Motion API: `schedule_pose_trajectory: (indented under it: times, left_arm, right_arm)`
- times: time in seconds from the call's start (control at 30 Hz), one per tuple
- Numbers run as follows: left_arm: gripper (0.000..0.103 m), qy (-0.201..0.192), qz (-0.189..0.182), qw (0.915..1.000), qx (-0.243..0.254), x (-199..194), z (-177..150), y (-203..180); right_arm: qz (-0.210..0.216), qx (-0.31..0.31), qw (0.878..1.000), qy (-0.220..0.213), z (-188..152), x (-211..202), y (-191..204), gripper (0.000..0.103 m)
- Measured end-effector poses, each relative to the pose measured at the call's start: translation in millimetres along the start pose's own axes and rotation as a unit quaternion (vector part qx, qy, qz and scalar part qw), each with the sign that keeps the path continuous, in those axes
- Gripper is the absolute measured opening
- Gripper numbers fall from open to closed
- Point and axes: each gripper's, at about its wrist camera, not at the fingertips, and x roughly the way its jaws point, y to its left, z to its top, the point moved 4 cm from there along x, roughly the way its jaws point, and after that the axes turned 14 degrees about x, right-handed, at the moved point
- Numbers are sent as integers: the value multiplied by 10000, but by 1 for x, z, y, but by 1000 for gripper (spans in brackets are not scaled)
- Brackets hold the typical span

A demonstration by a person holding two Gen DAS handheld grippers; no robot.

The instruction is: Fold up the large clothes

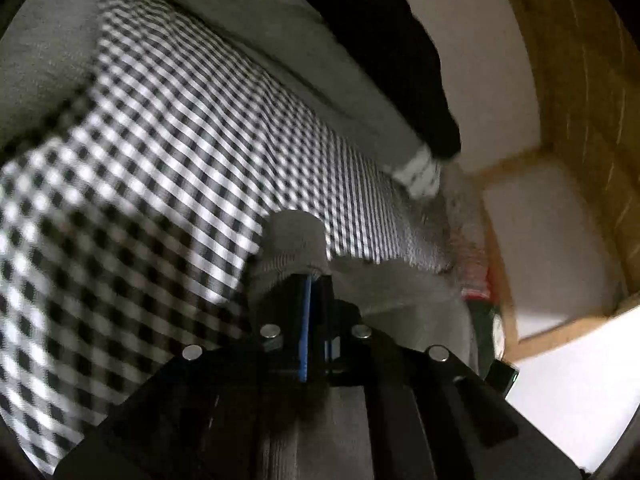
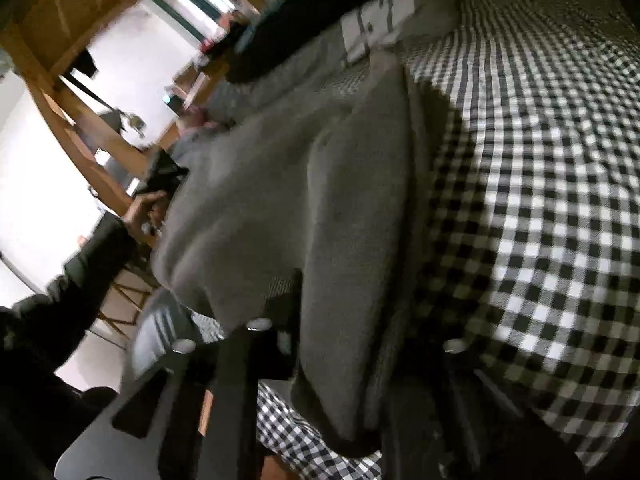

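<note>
- Landmark: the checked bedspread (image 1: 132,184), black and white, covering the work surface
- Left gripper (image 1: 310,276): jaws drawn together and clamped on a ribbed hem or cuff of the grey garment (image 1: 290,240); the pinched fabric bunches into a rounded fold standing just above the bedspread
- In the right wrist view, the person's hand (image 2: 146,210) and dark sleeve (image 2: 86,264) sit at the garment's left edge, off the left side of the bedspread
- Grey garment (image 2: 280,200): a large, thick knit or fleece piece, lying partly on the bedspread and hanging in deep soft folds between the two grippers
- Right gripper (image 2: 336,344): fingertips hidden under the draped fabric; jaws closed, apparently nipping the garment's near edge, though the contact itself cannot be seen
- Handling, as judged: soft, limp, moderately heavy for cloth; it will sag and drag on the bedspread rather than hold shape; not slippery, not fragile
- Recommended hold: ribbed hems, cuffs or seams, where the cloth is doubled and grips firmly; keep the two holds well apart along one edge so the panel hangs flat before it is laid over the bedspread
</note>
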Motion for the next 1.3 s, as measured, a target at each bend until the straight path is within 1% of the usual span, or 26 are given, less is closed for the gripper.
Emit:
schedule_pose_trajectory:
  times: [0.1, 0.23, 0.3, 0.37, 0.4, 0.47, 0.5, 0.53, 0.57, 0.6, 0.63, 0.67, 0.7, 0.73, 0.77, 0.83, 0.87, 0.9, 0.97, 1.0, 1.03, 1.1, 1.17, 1.2, 1.27, 1.3]
  left_arm:
    - [4, -268, -41, 9996, -101, -17, 1, 6]
    - [4, -379, 133, 9989, -262, -30, -5, 22]
    - [4, -419, 190, 9984, -324, -35, -11, 29]
    - [4, -386, 80, 9984, -393, -35, -10, 34]
    - [4, -331, 75, 9988, -357, -33, -9, 32]
    - [8, -375, 273, 9989, 41, -43, -2, 14]
    - [9, -491, 272, 9982, 197, -49, 4, 5]
    - [34, -652, 341, 9962, 467, -62, 12, -9]
    - [89, -796, 619, 9920, 761, -78, 18, -21]
    - [97, -904, 773, 9882, 967, -87, 23, -31]
    - [97, -1013, 784, 9841, 1228, -97, 25, -47]
    - [97, -1011, 669, 9824, 1420, -102, 24, -62]
    - [97, -874, 565, 9821, 1568, -101, 16, -81]
    - [97, -746, 630, 9819, 1621, -96, 6, -97]
    - [97, -479, 829, 9813, 1670, -85, -13, -116]
    - [97, -74, 1197, 9771, 1760, -62, -49, -140]
    - [97, 113, 1368, 9745, 1776, -47, -68, -150]
    - [97, 411, 1730, 9659, 1882, -25, -97, -161]
    - [97, 509, 2053, 9561, 2027, -4, -126, -165]
    - [97, 459, 2631, 9379, 2215, 14, -138, -168]
    - [97, 382, 3036, 9219, 2376, 20, -144, -168]
    - [99, 247, 3599, 9032, 2326, 32, -150, -169]
    - [99, 187, 3835, 8941, 2305, 34, -151, -170]
    - [99, 193, 3910, 8911, 2296, 34, -152, -170]
    - [99, 235, 3883, 8934, 2247, 35, -149, -169]
    - [99, 269, 3817, 8972, 2205, 33, -147, -166]
  right_arm:
    - [428, 16, 9977, -525, 10, -25, 7, 8]
    - [-49, 179, 9998, -68, -4, -5, -21, 8]
    - [124, 360, 9992, -96, -10, -9, -32, 8]
    - [153, 376, 9992, -57, -12, -11, -31, 12]
    - [34, 298, 9996, -4, -11, -10, -27, 14]
    - [-473, -75, 9988, 39, -4, -16, -10, 29]
    - [-643, -344, 9973, 99, 0, -20, 2, 29]
    - [-788, -513, 9954, 155, 4, -21, 11, 30]
    - [-1060, -753, 9913, 201, 8, -20, 23, 32]
    - [-1352, -1061, 9847, 278, 13, -16, 38, 32]
    - [-1447, -1226, 9813, 335, 17, -13, 47, 37]
    - [-1531, -1395, 9773, 435, 20, -8, 55, 50]
    - [-1674, -1464, 9735, 540, 26, -2, 59, 58]
    - [-1838, -1467, 9707, 495, 30, -2, 58, 87]
    - [-2073, -1494, 9664, 280, 39, -7, 55, 99]
    - [-2091, -1207, 9703, 157, 48, -21, 41, 100]
    - [-2108, -820, 9741, -77, 55, -34, 31, 100]
    - [-2096, -600, 9756, -265, 59, -41, 28, 100]
    - [-2029, -298, 9771, -567, 64, -45, 35, 100]
    - [-2097, -387, 9749, -640, 64, -34, 51, 100]
    - [-2123, -486, 9737, -673, 62, -20, 68, 100]
    - [-2319, -489, 9697, -589, 55, 22, 101, 100]
    - [-2424, -748, 9671, -178, 40, 65, 128, 100]
    - [-2805, -882, 9556, 159, 27, 99, 136, 100]
    - [-3238, -1080, 9382, 562, 11, 138, 132, 99]
    - [-3545, -1236, 9248, 616, 3, 150, 125, 99]
